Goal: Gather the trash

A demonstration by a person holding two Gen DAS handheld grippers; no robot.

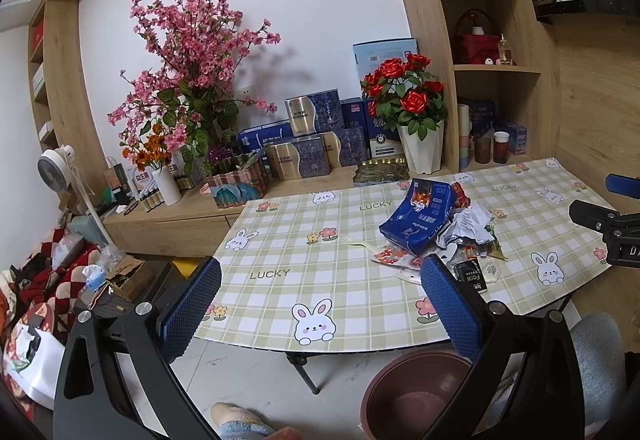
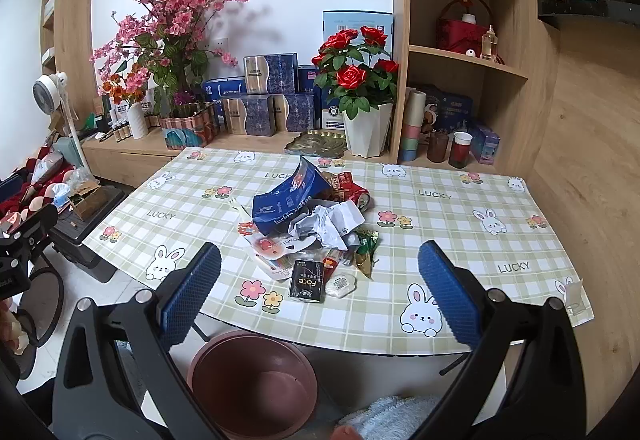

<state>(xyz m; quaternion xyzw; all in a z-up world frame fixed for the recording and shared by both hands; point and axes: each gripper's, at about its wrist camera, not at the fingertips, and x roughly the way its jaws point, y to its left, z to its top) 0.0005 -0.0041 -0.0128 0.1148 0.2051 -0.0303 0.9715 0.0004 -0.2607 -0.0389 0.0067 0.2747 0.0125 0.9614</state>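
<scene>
On the checked table (image 2: 460, 224) the trash pile (image 2: 316, 224) lay heaped in the middle, untouched. Both tongs, left gripper (image 1: 320, 304) and right gripper (image 2: 320, 292), hung wide open and empty, probably because the brown bin (image 2: 252, 384) waited just below the table edge.

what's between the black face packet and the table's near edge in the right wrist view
Only bare checked tablecloth between the black packet and the near edge, seen in the right wrist view.

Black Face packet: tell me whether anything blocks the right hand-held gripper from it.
Nothing visible does. The black Face packet lies flat at the pile's near edge, with bare tablecloth before the open right hand-held gripper. A small white packet lies beside it.
</scene>
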